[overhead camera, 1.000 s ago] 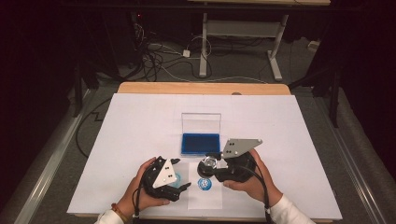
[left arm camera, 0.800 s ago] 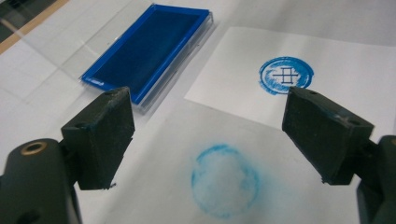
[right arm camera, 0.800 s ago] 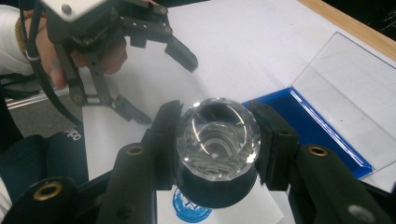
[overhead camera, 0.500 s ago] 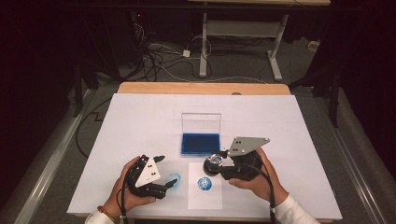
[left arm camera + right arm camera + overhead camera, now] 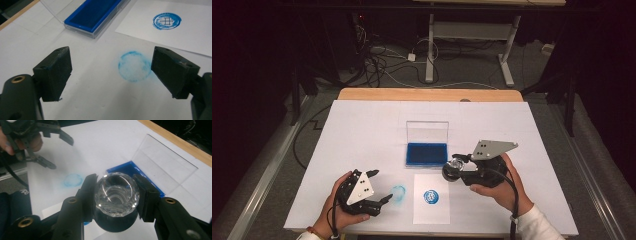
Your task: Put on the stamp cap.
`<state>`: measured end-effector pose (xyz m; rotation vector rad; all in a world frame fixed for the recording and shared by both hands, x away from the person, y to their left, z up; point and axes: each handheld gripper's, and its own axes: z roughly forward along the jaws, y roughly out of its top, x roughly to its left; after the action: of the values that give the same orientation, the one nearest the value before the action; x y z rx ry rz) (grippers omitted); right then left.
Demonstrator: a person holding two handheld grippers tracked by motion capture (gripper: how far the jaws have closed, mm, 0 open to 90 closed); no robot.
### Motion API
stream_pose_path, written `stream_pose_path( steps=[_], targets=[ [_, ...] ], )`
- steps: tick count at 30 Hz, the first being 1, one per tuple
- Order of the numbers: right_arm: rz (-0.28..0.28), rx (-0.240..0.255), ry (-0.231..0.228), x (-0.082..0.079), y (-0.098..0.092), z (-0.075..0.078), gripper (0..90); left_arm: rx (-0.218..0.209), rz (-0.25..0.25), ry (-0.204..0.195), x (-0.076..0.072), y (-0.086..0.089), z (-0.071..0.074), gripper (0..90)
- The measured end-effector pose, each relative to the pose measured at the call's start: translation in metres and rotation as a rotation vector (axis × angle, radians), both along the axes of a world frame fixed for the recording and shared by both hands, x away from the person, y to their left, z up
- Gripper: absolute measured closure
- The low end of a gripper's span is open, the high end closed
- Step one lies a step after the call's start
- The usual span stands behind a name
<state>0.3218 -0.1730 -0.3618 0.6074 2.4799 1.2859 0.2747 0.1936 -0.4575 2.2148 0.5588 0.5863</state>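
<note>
- Right gripper view: your right gripper point(image 5: 116, 195) is clamped on the stamp point(image 5: 117, 195), ink pad point(image 5: 130, 168) just beyond the fingers.
- Paper point(image 5: 432, 212) is already printed; your left gripper point(image 5: 377, 187) is wide open and empty, so setting the stamp down is probably what's left.

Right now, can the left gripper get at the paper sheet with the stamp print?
Probably yes. The left gripper is open and holds nothing, and the paper sheet lies flat just beside it, with bare table between. The right gripper, shut on the stamp, sits above the sheet's far edge, not across the path.

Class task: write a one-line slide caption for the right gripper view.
Right claw grips a clear-topped stamp beside the open blue ink pad.
</note>
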Motion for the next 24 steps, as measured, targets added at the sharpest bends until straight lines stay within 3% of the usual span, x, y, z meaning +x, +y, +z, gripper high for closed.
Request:
stream_pose_path(
  steps=[5, 12, 24],
  targets=[
    [-0.012, 0.012, 0.018, 0.006, -0.006, -0.001, 57.3, -0.024, 0.04, 0.004, -0.004, 0.012, -0.004, 16.7],
    [-0.052, -0.001, 0.014, 0.013, -0.013, -0.003, 57.3, -0.015, 0.073, 0.006, -0.003, 0.021, -0.008, 16.6],
    [-0.098, -0.026, 0.007, 0.021, -0.019, -0.005, 57.3, -0.006, 0.066, 0.035, -0.001, 0.018, -0.011, 16.6]
  ],
)
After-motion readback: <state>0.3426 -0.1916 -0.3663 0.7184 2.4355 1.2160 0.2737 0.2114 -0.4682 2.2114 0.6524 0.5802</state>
